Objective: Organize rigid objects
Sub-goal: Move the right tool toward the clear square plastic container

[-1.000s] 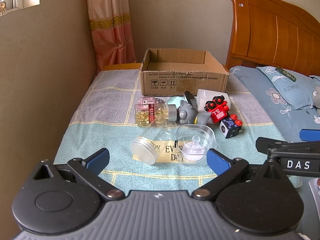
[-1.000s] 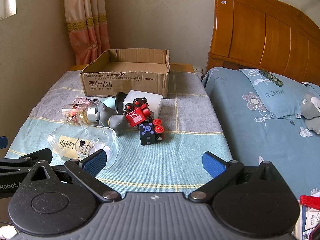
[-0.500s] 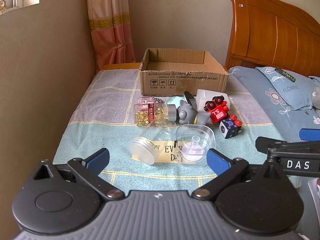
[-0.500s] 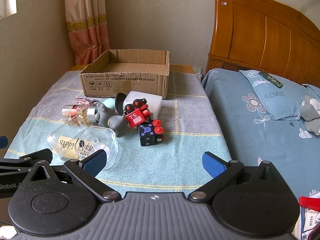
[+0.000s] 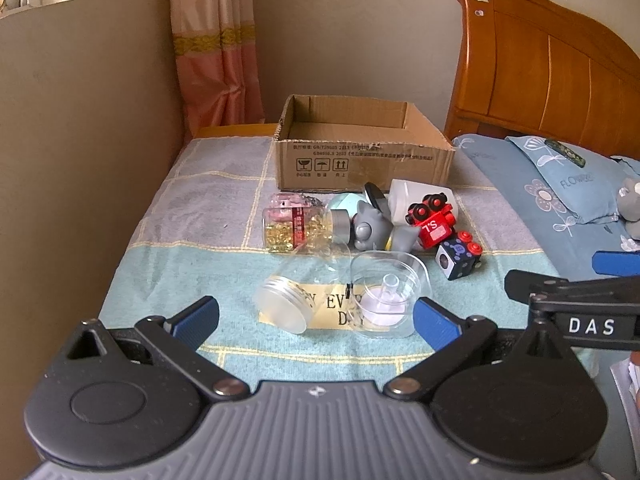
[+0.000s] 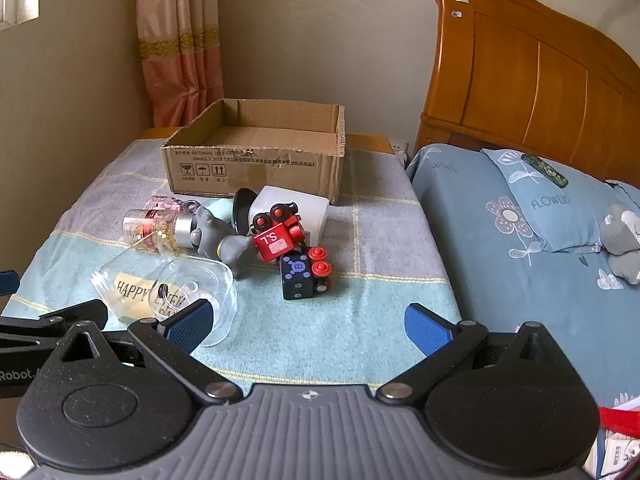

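Note:
An open cardboard box (image 5: 362, 160) (image 6: 256, 166) stands at the back of a cloth-covered table. In front of it lies a pile: a clear jar with a yellow label (image 5: 304, 296) (image 6: 128, 288), a clear plastic container (image 5: 390, 292) (image 6: 200, 288), a bottle of yellow capsules (image 5: 300, 228) (image 6: 160, 228), a grey figure (image 5: 372, 230) (image 6: 224, 240), a white box (image 5: 416, 196) (image 6: 296, 208), a red toy (image 5: 434, 224) (image 6: 278, 236) and a black cube with red knobs (image 5: 458, 256) (image 6: 304, 276). My left gripper (image 5: 316, 318) is open and empty, just short of the jar. My right gripper (image 6: 308, 324) is open and empty, short of the cube.
A bed with a blue pillow (image 6: 532, 200), a grey plush toy (image 6: 622, 240) and a wooden headboard (image 6: 520, 76) lies to the right. A wall (image 5: 80, 140) and a curtain (image 5: 216, 52) bound the table on the left. The right gripper's arm (image 5: 576, 300) shows at the left view's right edge.
Both grippers have drifted very slightly forward toward the pile. Nothing on the table has moved.

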Motion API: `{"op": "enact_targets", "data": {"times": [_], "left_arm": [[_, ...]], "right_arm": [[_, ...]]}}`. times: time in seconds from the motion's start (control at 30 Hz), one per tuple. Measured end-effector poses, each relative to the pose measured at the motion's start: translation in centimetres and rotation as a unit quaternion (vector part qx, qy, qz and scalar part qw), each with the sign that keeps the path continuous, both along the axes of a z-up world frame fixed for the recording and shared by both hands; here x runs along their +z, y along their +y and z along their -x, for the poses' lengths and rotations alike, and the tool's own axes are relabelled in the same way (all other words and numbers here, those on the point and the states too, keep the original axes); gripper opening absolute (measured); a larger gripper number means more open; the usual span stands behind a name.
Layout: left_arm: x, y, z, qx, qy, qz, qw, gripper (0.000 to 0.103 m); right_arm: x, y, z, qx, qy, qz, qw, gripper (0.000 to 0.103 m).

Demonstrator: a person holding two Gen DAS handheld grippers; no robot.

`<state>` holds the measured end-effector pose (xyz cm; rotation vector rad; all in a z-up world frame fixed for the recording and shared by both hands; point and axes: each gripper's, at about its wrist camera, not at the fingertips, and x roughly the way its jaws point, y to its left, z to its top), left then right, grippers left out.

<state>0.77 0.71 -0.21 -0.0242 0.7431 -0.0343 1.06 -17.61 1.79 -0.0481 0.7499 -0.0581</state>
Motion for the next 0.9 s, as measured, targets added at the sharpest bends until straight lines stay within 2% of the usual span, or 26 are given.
{"op": "enact_targets", "data": {"times": [0.23, 0.43, 0.57, 0.7, 0.9], "left_arm": [[-0.7, 0.8, -0.7, -0.012, 0.008, 0.008, 0.9999, 0.102], [-1.7, 1.3, -1.3, -0.024, 0.017, -0.004, 0.9996, 0.102], [-2.9, 1.9, -2.3, -0.021, 0.034, -0.009, 0.9991, 0.102], [-4.1, 2.4, -3.2, -0.026, 0.054, -0.004, 0.9982, 0.102], [-6.3, 3.3, -5.3, -0.018, 0.089, -0.018, 0.9957, 0.102]], "right_arm": [[-0.5, 0.5, -0.7, 0.017, 0.000, 0.008, 1.000, 0.103], [-1.6, 0.6, -1.6, 0.063, -0.006, 0.009, 0.998, 0.103], [-2.4, 0.0, -2.5, 0.093, -0.003, -0.007, 0.996, 0.103], [-3.4, -0.6, -3.4, 0.109, 0.004, -0.011, 0.994, 0.103], [-4.5, -1.0, -4.3, 0.129, 0.021, -0.019, 0.991, 0.103]]}}
